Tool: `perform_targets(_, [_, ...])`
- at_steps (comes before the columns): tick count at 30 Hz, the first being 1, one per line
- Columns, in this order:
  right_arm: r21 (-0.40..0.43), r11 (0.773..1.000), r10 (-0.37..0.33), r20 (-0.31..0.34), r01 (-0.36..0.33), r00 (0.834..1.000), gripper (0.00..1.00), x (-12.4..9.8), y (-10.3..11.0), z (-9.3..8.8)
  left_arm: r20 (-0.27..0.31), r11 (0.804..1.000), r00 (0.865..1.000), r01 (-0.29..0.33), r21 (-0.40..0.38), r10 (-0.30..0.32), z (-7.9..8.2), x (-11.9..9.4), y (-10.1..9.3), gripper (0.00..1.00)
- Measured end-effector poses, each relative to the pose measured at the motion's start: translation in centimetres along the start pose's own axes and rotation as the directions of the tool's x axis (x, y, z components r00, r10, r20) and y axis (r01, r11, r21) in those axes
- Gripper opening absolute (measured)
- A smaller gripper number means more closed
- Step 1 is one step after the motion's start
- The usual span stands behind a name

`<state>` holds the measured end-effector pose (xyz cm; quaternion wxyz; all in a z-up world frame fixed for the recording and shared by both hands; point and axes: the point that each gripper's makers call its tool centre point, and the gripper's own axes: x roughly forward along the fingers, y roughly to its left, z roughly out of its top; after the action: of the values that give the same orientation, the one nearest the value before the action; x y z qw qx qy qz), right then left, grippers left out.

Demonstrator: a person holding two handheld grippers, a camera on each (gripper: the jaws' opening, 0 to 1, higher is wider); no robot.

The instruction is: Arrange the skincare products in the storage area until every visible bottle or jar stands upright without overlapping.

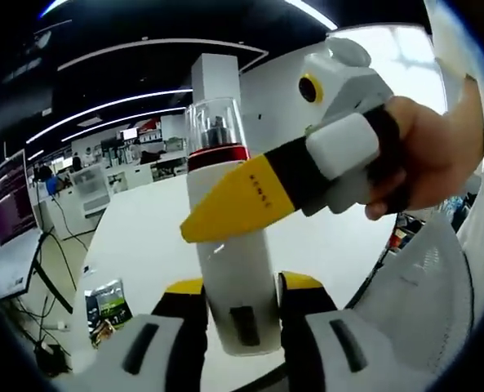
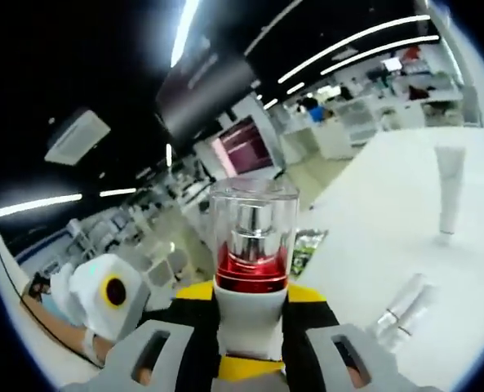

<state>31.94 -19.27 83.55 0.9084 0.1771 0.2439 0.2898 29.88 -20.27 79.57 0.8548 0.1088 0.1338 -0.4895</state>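
White and wide, the table (image 1: 144, 237) sat in a big office room with long strip lights on a dark ceiling and screens off to one side

Both grippers were up in the air over the table, and both were on the same thing: a white pump bottle (image 1: 233, 269) with a red band and a clear cap. The left gripper (image 1: 240, 314) had its jaws closed tight on the bottle's lower body, one jaw on each side. The right gripper (image 2: 254, 327) had its jaws closed on the bottle (image 2: 252, 286) higher up, just under the red band. In the left gripper view the right gripper (image 1: 225, 214) came in from the right with a hand (image 1: 425, 155) on it, and its yellow tip lay across the front of the bottle

So this bottle was not put down yet. It looked straight between the jaws, but it was held up off the table

Near the far edge of the table a white tube (image 2: 448, 192) was standing up, so that one looked done. Closer in, two small clear bottles (image 2: 405, 306) were lying flat side by side, touching or almost. They needed to be stood up and moved apart. A dark packet (image 1: 107, 304) lay by the table's near edge

I think the job was only partly done: one thing stood, one was in the air, two lay down
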Motion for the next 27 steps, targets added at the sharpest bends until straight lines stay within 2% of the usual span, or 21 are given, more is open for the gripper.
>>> perform_targets(6, [-0.017, 0.999, -0.027, 0.028, 0.027, 0.999, 0.24, -1.1, -1.9, 1.3, 0.041, 0.999, 0.999, -0.01, -0.039, 0.012, 1.0, -0.3, 0.9, 0.37])
perform_targets(8, [-0.016, 0.999, -0.042, 0.054, 0.043, 0.998, 0.24, -1.7, -2.9, 2.1, 0.049, 0.999, 0.998, -0.032, -0.036, 0.034, 1.4, -0.6, 1.5, 0.43])
perform_targets(10, [-0.027, 0.997, -0.066, 0.061, 0.068, 0.996, 0.24, -2.2, -3.9, 2.6, 0.043, 0.999, 0.998, -0.047, -0.011, 0.048, 1.3, -0.8, 2.0, 0.44])
perform_targets(12, [-0.026, 0.995, -0.096, 0.074, 0.099, 0.993, 0.24, -2.9, -5.4, 3.2, 0.008, 0.992, 0.994, -0.105, 0.068, 0.105, 0.5, -1.4, 3.4, 0.35])
perform_targets(13, [-0.028, 0.993, -0.11, 0.074, 0.113, 0.991, 0.24, -3.2, -6.1, 3.3, 0.002, 0.992, 0.995, -0.099, 0.075, 0.099, 0.1, -1.5, 3.5, 0.32])
perform_targets(16, [-0.022, 0.986, -0.166, 0.086, 0.168, 0.982, 0.24, -4.2, -8.6, 3.7, -0.036, 0.99, 0.991, -0.126, 0.057, 0.128, -1.4, -1.4, 4.5, 0.35])
perform_targets(18, [-0.016, 0.981, -0.191, 0.089, 0.193, 0.978, 0.24, -4.8, -9.6, 3.9, -0.039, 0.989, 0.99, -0.132, 0.072, 0.135, -1.7, -1.2, 4.4, 0.35])
perform_targets(20, [-0.025, 0.972, -0.23, 0.091, 0.233, 0.969, 0.24, -5.4, -11.0, 4.1, -0.047, 0.983, 0.99, -0.126, 0.13, 0.133, -2.1, -0.6, 3.9, 0.33])
perform_targets(22, [-0.036, 0.963, -0.262, 0.09, 0.266, 0.961, 0.24, -5.8, -12.2, 4.2, -0.112, 0.976, 0.985, -0.108, 0.191, 0.131, -3.3, -0.4, 3.7, 0.31])
perform_targets(23, [-0.042, 0.957, -0.284, 0.088, 0.288, 0.955, 0.24, -6.0, -12.9, 4.1, -0.13, 0.975, 0.983, -0.105, 0.196, 0.132, -3.6, -0.4, 3.6, 0.3])
perform_targets(26, [-0.042, 0.943, -0.325, 0.089, 0.329, 0.942, 0.24, -6.4, -15.0, 4.1, -0.124, 0.979, 0.986, -0.09, 0.183, 0.114, -3.7, -0.2, 3.3, 0.31])
perform_targets(27, [-0.04, 0.937, -0.344, 0.086, 0.348, 0.935, 0.24, -6.5, -15.7, 4.0, -0.144, 0.978, 0.983, -0.09, 0.189, 0.118, -4.0, -0.1, 3.4, 0.31])
